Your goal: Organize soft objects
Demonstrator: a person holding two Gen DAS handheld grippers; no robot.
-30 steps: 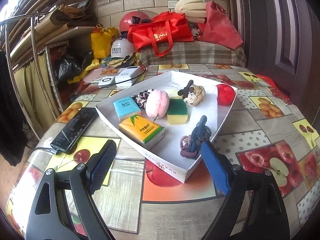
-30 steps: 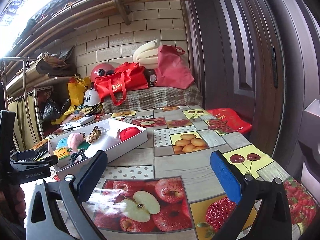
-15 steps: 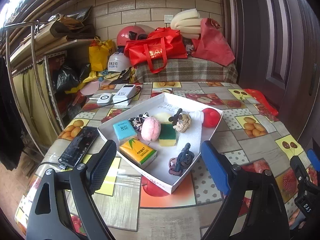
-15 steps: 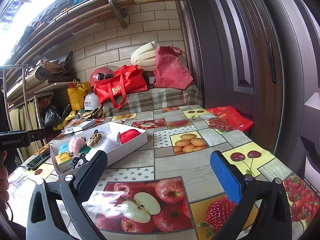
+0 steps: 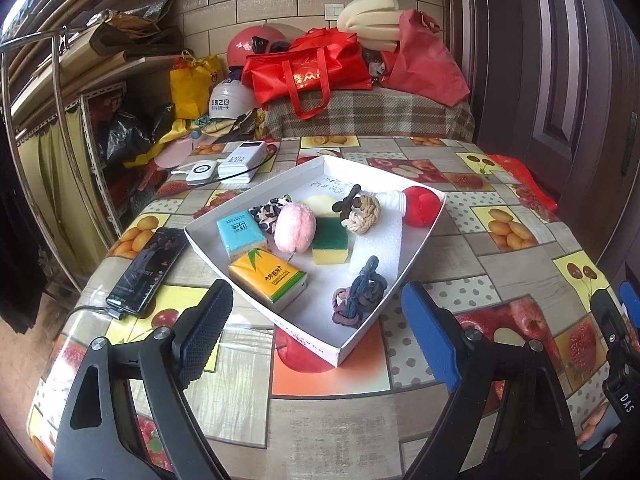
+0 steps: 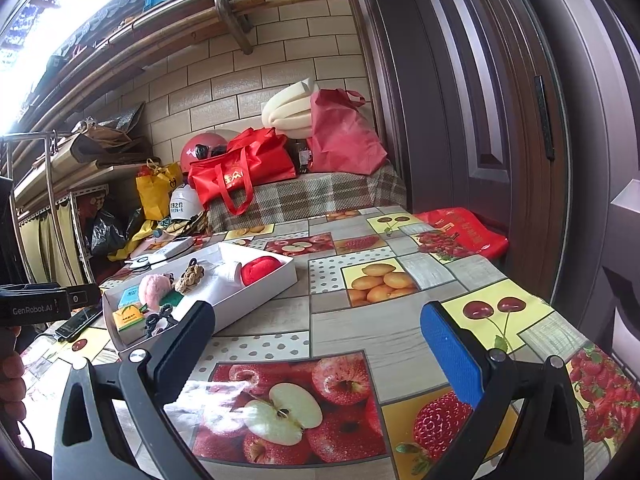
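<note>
A white shallow box [image 5: 420, 248] on the fruit-print table holds several soft items: a pink puff [image 5: 295, 229], a green-and-yellow sponge [image 5: 330, 241], a blue tissue pack [image 5: 240, 234], a yellow tissue pack [image 5: 269, 279], a dark knotted rope [image 5: 360, 296], a beige rope ball [image 5: 362, 210] and a red ball [image 5: 421, 206]. My left gripper [image 5: 316, 332] is open and empty, above the table in front of the box. My right gripper [image 6: 318, 344] is open and empty, to the right of the box [image 6: 256, 300].
A black phone [image 5: 148, 268] on a cable lies left of the box. White power banks [image 5: 236, 162] lie behind it. Red bags [image 5: 308, 68], helmets and foam rolls are piled on a plaid-covered surface at the back. A dark door [image 6: 500, 120] stands on the right.
My left gripper has pulled back and risen, so the box looks smaller and farther. My right gripper has barely moved. Both stay open.
</note>
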